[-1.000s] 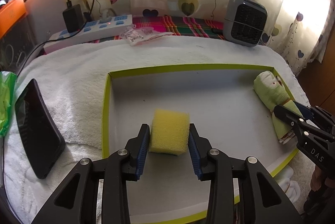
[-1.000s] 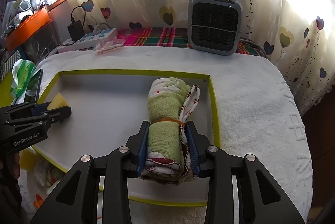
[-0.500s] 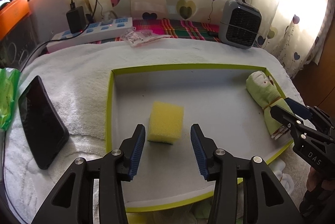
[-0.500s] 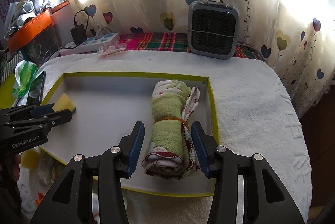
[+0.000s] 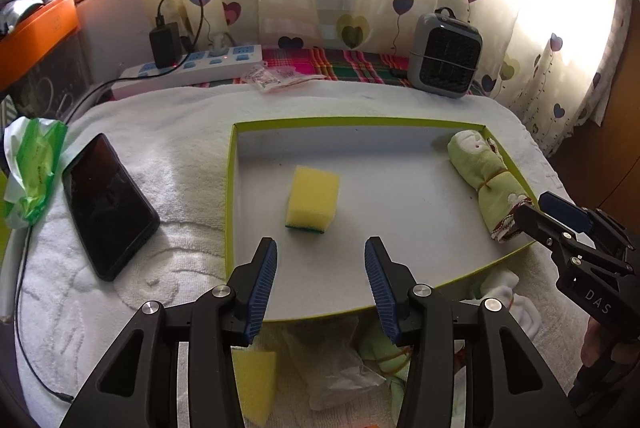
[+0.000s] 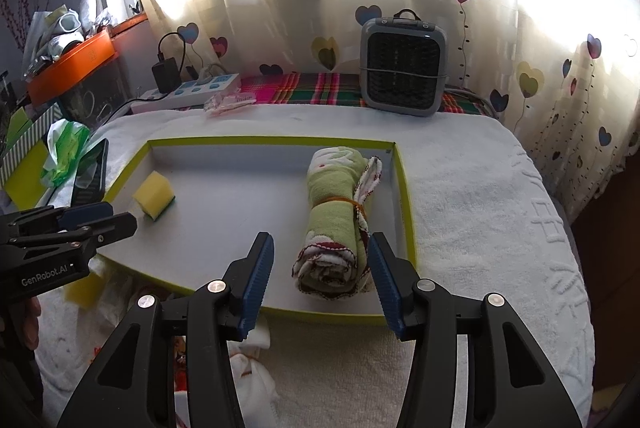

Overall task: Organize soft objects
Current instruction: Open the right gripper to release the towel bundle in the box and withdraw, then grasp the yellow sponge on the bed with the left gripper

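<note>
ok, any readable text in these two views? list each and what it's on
"DAS": side of the right tool, seen from the left wrist.
"GenRobot.AI": side of the left tool, seen from the right wrist.
Embossed characters on the white towel: unreadable.
Print on the green plastic bag: too blurred.

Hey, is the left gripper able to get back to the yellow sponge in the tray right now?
Probably yes. The left gripper is open, and the yellow sponge lies just ahead with nothing between.
</note>
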The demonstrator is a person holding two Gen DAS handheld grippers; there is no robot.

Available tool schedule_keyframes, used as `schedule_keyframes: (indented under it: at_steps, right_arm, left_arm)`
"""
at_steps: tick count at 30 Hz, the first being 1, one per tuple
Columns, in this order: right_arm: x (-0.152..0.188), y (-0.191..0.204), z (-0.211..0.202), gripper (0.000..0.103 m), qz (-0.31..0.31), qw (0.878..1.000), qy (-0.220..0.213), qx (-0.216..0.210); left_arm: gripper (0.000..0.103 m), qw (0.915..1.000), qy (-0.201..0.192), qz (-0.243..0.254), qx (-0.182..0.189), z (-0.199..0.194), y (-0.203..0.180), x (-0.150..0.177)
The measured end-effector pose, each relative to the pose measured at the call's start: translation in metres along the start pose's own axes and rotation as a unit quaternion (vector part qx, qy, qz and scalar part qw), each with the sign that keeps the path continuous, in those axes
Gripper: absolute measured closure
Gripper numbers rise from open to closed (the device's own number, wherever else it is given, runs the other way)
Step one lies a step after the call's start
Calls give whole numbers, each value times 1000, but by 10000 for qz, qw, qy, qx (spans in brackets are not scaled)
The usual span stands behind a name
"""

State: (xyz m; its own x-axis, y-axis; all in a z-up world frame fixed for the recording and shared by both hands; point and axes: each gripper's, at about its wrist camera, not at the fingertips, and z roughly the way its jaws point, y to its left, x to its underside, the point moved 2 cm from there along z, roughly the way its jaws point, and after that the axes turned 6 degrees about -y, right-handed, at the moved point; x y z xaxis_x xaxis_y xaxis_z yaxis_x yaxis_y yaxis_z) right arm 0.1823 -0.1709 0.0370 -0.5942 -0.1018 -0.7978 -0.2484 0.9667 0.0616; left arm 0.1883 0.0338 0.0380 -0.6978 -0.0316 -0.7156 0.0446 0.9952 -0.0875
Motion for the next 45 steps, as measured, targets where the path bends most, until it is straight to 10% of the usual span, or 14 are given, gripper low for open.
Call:
schedule_keyframes:
  at_steps: [45]
  right_arm:
    - [85,39,-69,53,209,9911,304,-1279]
  left_arm:
    - [58,9990,-130,-393,-168,-79,35,83]
